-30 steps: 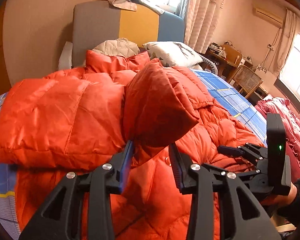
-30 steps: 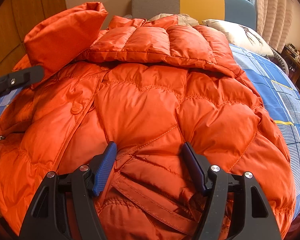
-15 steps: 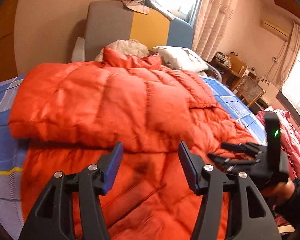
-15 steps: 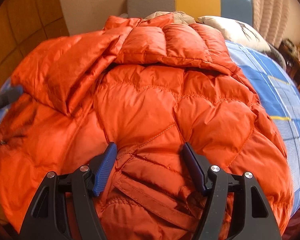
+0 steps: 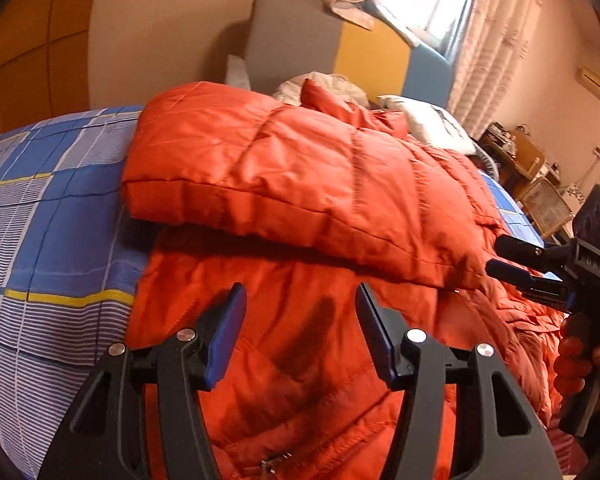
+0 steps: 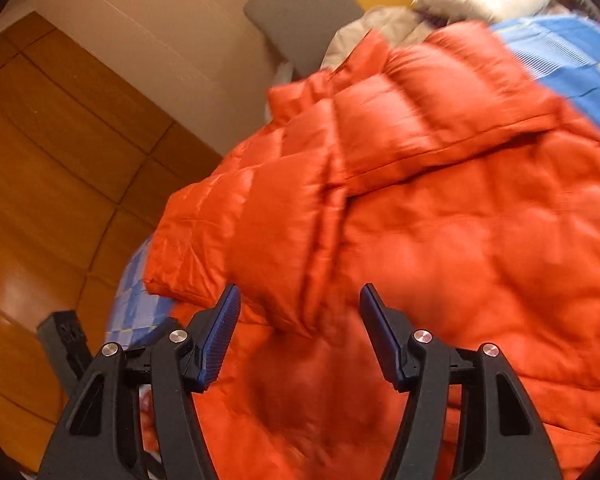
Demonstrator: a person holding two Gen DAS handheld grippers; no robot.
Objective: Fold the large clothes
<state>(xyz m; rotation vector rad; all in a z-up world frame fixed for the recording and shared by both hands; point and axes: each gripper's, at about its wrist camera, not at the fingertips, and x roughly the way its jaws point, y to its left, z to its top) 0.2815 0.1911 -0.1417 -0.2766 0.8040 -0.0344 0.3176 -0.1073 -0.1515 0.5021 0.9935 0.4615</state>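
Note:
A large orange puffer jacket [image 5: 300,184] lies on the bed, one sleeve [image 5: 228,168] folded across its body. My left gripper [image 5: 300,320] is open and empty, just above the jacket's lower front. My right gripper [image 6: 298,320] is open and empty, hovering over the jacket [image 6: 440,220] near the folded sleeve [image 6: 236,240]; this view is blurred. The right gripper also shows at the right edge of the left wrist view [image 5: 520,264], held in a hand above the jacket.
The bed has a blue plaid sheet [image 5: 52,208]. A grey, yellow and blue headboard [image 5: 340,44] and pillows [image 5: 432,120] stand at the far end. A wooden wall [image 6: 52,184] lies to the left. A desk and wicker chair [image 5: 540,200] stand at right.
My left gripper let go of the sleeve, which now lies flat across the jacket. My right gripper lifted off the hem and swung left, blurring its view.

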